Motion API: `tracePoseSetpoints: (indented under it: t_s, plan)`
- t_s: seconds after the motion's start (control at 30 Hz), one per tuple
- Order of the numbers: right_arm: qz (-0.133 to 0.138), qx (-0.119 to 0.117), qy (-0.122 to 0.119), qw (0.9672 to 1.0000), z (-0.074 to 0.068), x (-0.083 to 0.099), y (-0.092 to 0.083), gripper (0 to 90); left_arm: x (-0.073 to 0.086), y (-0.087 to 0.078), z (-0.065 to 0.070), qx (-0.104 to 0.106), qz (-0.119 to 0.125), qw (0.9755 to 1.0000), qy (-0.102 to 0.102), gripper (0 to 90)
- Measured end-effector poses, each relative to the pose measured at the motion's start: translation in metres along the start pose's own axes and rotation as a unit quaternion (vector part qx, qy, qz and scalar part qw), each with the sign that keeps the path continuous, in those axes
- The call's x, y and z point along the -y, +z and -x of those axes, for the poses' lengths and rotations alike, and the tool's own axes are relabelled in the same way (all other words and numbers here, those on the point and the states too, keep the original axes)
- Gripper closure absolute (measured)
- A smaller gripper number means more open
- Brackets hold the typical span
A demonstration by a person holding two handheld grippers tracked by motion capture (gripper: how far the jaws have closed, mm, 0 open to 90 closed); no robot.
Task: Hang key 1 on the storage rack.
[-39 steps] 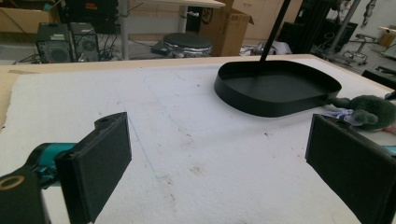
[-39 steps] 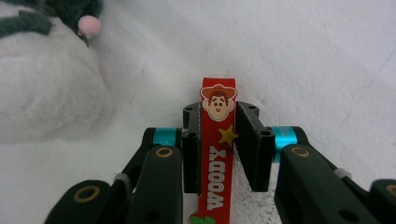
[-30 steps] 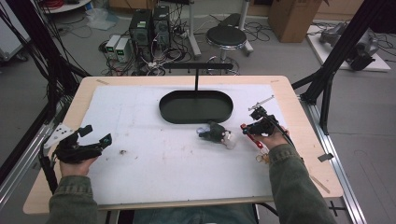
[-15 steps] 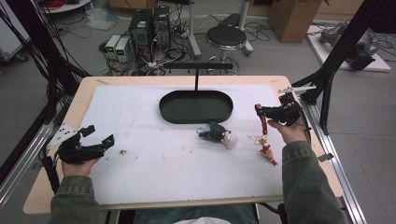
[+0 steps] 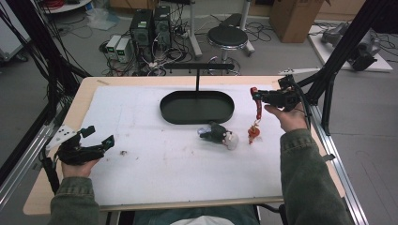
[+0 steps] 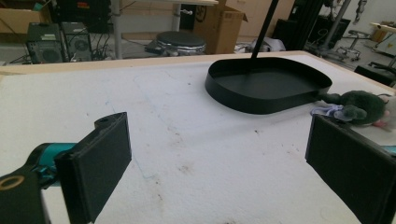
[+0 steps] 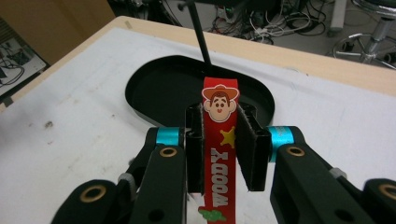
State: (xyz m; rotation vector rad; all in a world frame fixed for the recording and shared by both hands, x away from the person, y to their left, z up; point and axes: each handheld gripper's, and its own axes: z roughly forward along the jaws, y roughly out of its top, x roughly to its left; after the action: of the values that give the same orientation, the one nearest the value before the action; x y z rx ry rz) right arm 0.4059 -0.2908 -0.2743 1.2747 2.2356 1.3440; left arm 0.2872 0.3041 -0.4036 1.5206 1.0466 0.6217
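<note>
Red strap [image 7: 219, 154] hangs pinched in my right tongs [image 7: 220, 140], not yet on the black stand [image 5: 197, 107]; left tongs [image 6: 219, 163] wait wide.

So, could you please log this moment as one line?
right tongs: shut on red strap, lifted off table | left tongs: open, near table | tray: bare | plush: beside tray

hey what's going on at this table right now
A person works at a table with a gripper in each hand. The right gripper has its fingers shut on a red Woody strap and holds it above the table's right side, so the strap hangs down with a small charm at its end. The left gripper rests open near the left edge. A black stand with an oval tray and a dark plush toy sit mid-table.
</note>
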Motion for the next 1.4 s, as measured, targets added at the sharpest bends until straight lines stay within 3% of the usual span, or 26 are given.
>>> tracePoseSetpoints:
  t_s: [0.33, 0.77, 1.07, 1.4]
  plan:
    - [0.000, -0.003, -0.027, 0.9996, -0.020, -0.023, 0.005, 75.2, 0.000, 0.000, 0.000, 0.002, 0.002, 1.0000, 0.001, 7.3]
    - [0.009, -0.002, -0.038, 0.9992, -0.043, -0.050, 0.016, 75.2, 0.000, 0.001, 0.000, 0.007, 0.003, 1.0000, -0.001, 7.3]
    - [0.006, -0.004, -0.044, 0.9990, -0.066, -0.081, 0.053, 75.2, -0.001, -0.002, -0.001, -0.007, 0.017, 0.9998, 0.002, 7.3]
    - [0.005, -0.019, -0.040, 0.9990, -0.080, -0.095, 0.078, 75.1, -0.002, -0.003, -0.002, -0.010, 0.031, 0.9995, -0.001, 7.3]
